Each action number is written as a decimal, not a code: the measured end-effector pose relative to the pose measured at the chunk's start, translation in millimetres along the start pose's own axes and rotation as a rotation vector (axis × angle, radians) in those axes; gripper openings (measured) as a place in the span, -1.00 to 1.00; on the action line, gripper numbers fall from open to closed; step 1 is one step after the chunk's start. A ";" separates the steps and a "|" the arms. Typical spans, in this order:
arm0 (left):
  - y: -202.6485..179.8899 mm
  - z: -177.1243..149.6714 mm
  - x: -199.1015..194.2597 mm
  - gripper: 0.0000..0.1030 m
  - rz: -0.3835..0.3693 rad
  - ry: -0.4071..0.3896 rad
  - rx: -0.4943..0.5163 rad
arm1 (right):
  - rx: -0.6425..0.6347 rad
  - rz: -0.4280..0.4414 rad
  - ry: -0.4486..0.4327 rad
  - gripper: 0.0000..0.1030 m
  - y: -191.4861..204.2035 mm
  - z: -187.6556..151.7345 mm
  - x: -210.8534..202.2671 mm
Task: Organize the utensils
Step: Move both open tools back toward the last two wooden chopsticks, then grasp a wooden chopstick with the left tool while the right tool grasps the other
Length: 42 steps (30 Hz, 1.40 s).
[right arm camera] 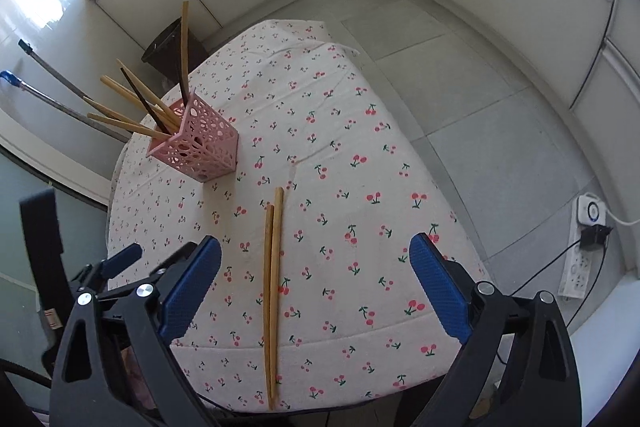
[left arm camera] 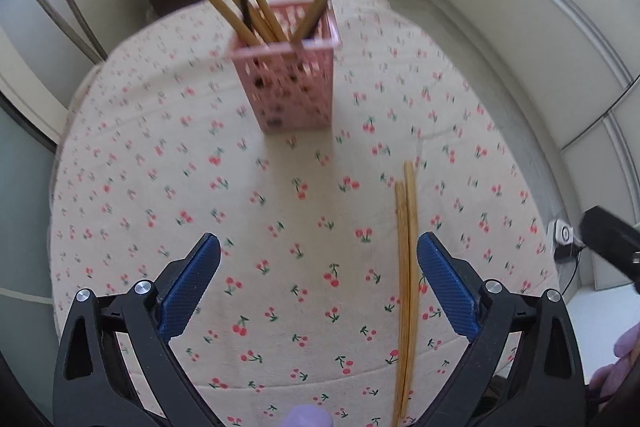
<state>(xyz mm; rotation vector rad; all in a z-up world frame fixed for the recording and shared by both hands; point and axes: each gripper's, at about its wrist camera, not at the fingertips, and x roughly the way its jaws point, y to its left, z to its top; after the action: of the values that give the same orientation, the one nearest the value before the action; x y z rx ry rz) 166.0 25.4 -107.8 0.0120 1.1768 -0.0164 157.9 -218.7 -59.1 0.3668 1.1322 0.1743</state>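
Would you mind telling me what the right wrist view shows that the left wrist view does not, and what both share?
Only the right wrist view shows the two long tool handles leaning left of the table, and the white power strip in full. Only the left wrist view shows the person's fingers at its right edge. Both share the pink holder with chopsticks standing in it, the chopstick pair lying on the cherry tablecloth, and open jaws.

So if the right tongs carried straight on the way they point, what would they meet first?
Most likely the pair of wooden chopsticks lying on the cherry-print tablecloth, a little left of centre between the open right tongs. Nothing appears to stand in the way, though depth is hard to judge.
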 end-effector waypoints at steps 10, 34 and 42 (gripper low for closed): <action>-0.1 7.1 48.9 0.84 -0.029 0.130 -0.091 | 0.089 0.053 0.084 0.80 -12.5 -0.6 11.8; -52.2 20.1 76.0 -0.20 0.018 0.119 0.004 | 0.204 0.066 0.085 0.80 -34.9 6.0 12.6; -40.6 8.0 65.7 -0.87 -0.007 0.088 0.007 | 0.193 0.030 0.104 0.80 -30.9 7.2 26.5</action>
<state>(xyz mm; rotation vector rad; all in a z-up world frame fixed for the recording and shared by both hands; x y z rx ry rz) 197.8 -15.9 -165.5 0.0148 1.2645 -0.0258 174.1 -240.3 -90.4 0.5513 1.2510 0.1119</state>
